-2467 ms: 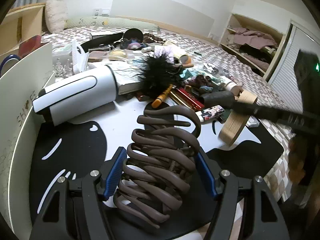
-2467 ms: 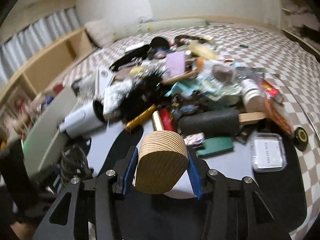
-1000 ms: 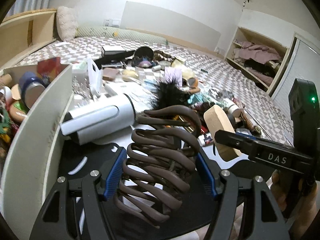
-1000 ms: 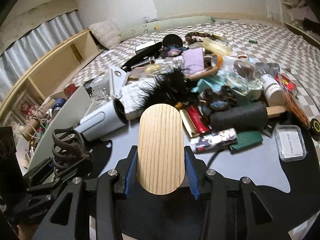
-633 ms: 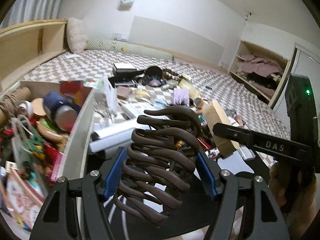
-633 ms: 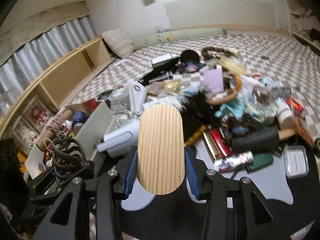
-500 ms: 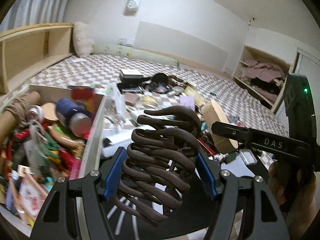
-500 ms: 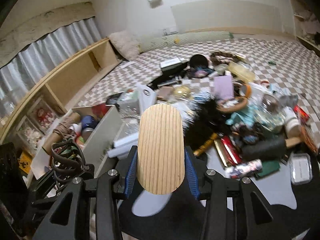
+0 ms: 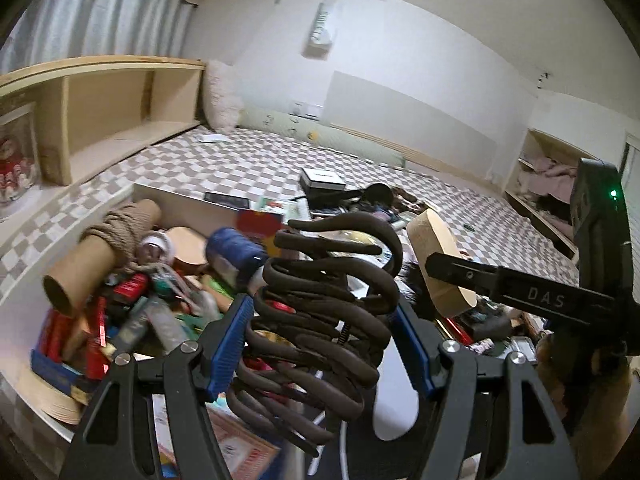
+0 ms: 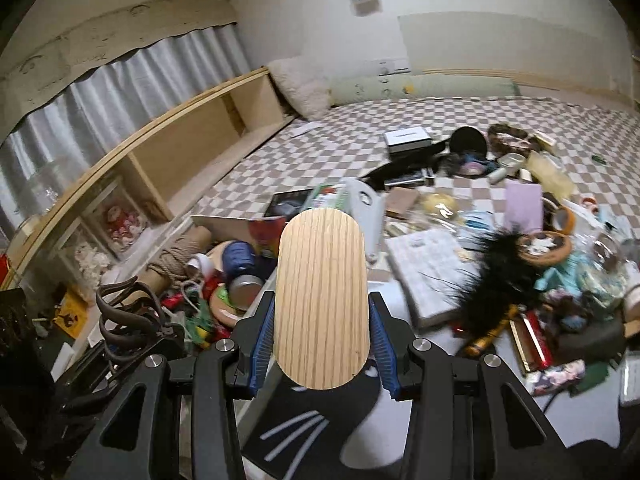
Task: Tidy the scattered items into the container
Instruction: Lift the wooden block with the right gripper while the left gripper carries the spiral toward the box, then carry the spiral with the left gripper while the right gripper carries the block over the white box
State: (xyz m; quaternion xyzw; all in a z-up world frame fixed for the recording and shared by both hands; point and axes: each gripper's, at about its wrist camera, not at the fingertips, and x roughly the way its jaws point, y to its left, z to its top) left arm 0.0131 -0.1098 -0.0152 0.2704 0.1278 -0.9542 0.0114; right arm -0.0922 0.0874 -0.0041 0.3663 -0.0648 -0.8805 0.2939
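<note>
My left gripper is shut on a large brown claw hair clip and holds it in the air beside the container's right side. The clip also shows at the left of the right wrist view. My right gripper is shut on an oval wooden block, raised near the container's right wall; the block also shows in the left wrist view. The white container is full of items: a cardboard tube wound with rope, a blue spool, red packets.
Scattered items lie on the checkered surface to the right: a black feather piece, a white booklet, a lilac card, a black bowl, a white box. Wooden shelving runs along the left.
Both grippers rose and swung left from the item pile toward the container, which is now in full view. Both kept their hold on the clip and the block.
</note>
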